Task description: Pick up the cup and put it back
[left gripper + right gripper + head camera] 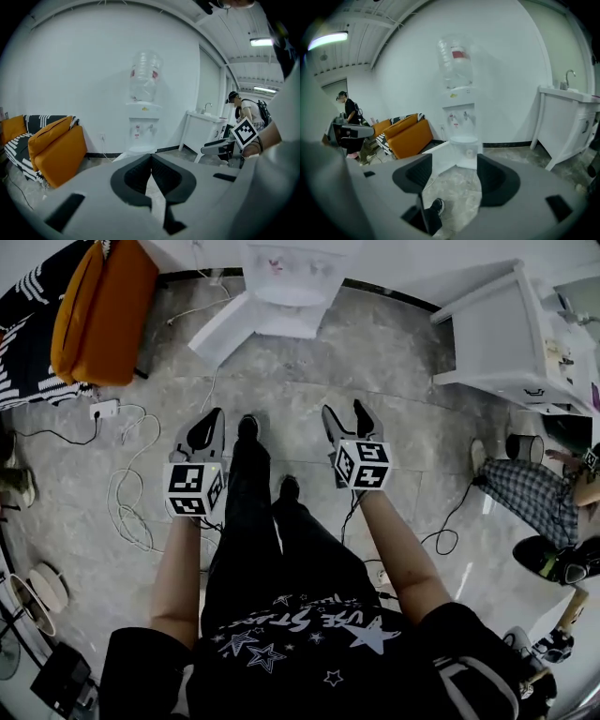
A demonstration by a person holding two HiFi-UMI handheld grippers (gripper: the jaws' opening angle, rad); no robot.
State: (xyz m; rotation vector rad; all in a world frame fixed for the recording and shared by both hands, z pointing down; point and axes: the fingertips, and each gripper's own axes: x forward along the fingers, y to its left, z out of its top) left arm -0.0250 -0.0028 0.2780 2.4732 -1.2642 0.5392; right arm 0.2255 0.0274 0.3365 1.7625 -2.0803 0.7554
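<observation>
Cool, even white light fills the room from ceiling strip lamps [261, 42], one up and right of the water dispenser [143, 117] in the left gripper view, one up and left of it in the right. Its bottle washes out against the wall. Both gripper views bow and darken at the corners; the left tool [151, 159] and right tool [453, 164] look soft up close.

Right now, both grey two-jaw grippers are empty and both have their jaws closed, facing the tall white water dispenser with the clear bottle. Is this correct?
Not quite. Only the left gripper has its jaws closed. The right gripper has its jaws apart with nothing between them, as the right gripper view shows. Both are empty and face the white water dispenser.
</observation>
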